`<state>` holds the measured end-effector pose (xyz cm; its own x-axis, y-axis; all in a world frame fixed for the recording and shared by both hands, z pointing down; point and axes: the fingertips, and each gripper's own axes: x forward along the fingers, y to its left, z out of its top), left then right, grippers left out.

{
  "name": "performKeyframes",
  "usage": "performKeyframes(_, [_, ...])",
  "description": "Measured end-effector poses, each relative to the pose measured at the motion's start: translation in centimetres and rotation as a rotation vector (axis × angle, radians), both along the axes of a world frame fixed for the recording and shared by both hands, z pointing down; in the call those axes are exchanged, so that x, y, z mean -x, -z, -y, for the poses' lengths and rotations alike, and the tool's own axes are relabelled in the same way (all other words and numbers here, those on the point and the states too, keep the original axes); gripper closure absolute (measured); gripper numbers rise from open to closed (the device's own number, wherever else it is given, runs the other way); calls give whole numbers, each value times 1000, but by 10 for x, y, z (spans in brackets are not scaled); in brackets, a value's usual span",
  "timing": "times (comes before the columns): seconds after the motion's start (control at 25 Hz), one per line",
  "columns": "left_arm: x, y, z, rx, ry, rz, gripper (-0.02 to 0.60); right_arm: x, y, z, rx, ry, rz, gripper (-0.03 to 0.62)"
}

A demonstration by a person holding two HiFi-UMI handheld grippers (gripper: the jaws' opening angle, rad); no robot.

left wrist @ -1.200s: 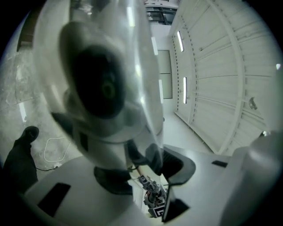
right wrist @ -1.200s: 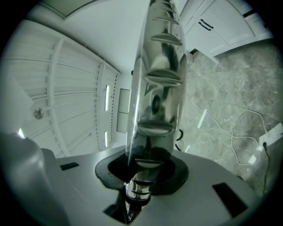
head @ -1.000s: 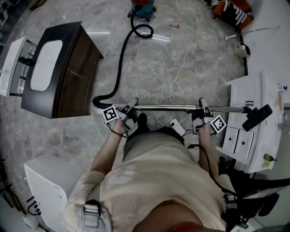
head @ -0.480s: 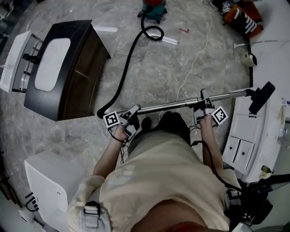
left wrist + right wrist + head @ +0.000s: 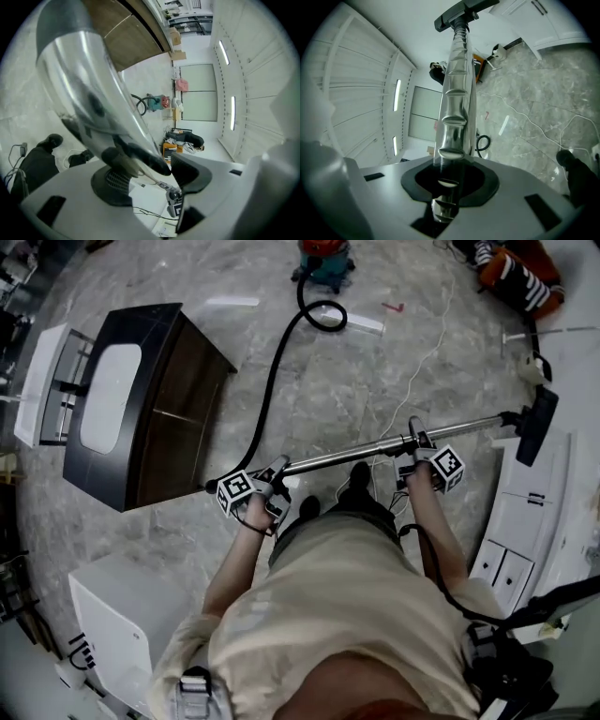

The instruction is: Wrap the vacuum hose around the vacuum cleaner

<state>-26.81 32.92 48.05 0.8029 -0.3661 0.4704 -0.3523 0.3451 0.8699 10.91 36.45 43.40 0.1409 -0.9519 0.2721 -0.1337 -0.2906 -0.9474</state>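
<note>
The teal and red vacuum cleaner [image 5: 325, 259] stands far off on the stone floor. Its black hose [image 5: 272, 381] runs from it to the bent end of the metal wand [image 5: 375, 446], which slants across in front of me. The wand's black floor nozzle [image 5: 534, 423] is up at the right. My left gripper [image 5: 272, 474] is at the hose end; its jaws are opening, with the wand's bent end [image 5: 89, 89] between them and one jaw standing off it. My right gripper [image 5: 415, 442] is shut on the wand [image 5: 457, 93], below the nozzle [image 5: 461, 11].
A dark cabinet with a white basin top [image 5: 131, 399] stands at the left. White drawer units [image 5: 553, 512] line the right, and a white box [image 5: 122, 615] sits at lower left. A white cord [image 5: 412, 362] trails over the floor. The person's shoes are below the wand.
The wand has swung from level to slanted, its nozzle end moving up and away to the right. Both grippers have stayed on the wand.
</note>
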Motion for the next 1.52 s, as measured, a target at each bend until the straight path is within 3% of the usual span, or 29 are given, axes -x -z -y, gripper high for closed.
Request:
performKeyframes(0.2, [-23, 12, 13, 57, 183, 104, 336, -43, -39, 24, 93, -15, 108, 507])
performKeyframes(0.28, [-27, 22, 12, 25, 155, 157, 336, -54, -49, 35, 109, -12, 144, 507])
performKeyframes(0.36, [-37, 34, 3, -12, 53, 198, 337, -64, -57, 49, 110, -8, 169, 508])
performKeyframes(0.44, [-58, 55, -7, -101, -90, 221, 337, -79, -63, 65, 103, 4, 189, 510])
performKeyframes(0.56, [-110, 101, -9, -380, -354, 289, 337, -108, -69, 85, 77, 38, 196, 510])
performKeyframes(0.64, [-137, 130, 5, -600, -520, 407, 337, -116, -66, 96, 51, 62, 185, 509])
performKeyframes(0.76, [-163, 153, 34, -874, -729, 645, 337, -121, -56, 114, 19, 106, 140, 508])
performKeyframes(0.84, [-180, 149, 47, -988, -886, 760, 337, -128, -45, 129, -3, 145, 90, 508])
performKeyframes(0.88, [-190, 143, 51, -1019, -960, 782, 337, -132, -39, 136, -14, 165, 62, 508])
performKeyframes(0.96, [-212, 127, 56, -1040, -1062, 756, 337, -139, -26, 149, -32, 212, 7, 508])
performKeyframes(1.24, [-287, 72, 71, -986, -1289, 546, 337, -138, 19, 195, -111, 371, -125, 510])
performKeyframes(1.4, [-320, 51, 87, -984, -1349, 440, 337, -131, 37, 230, -139, 440, -162, 508])
performKeyframes(1.52, [-338, 49, 106, -967, -1377, 312, 333, -131, 46, 257, -118, 472, -178, 508])
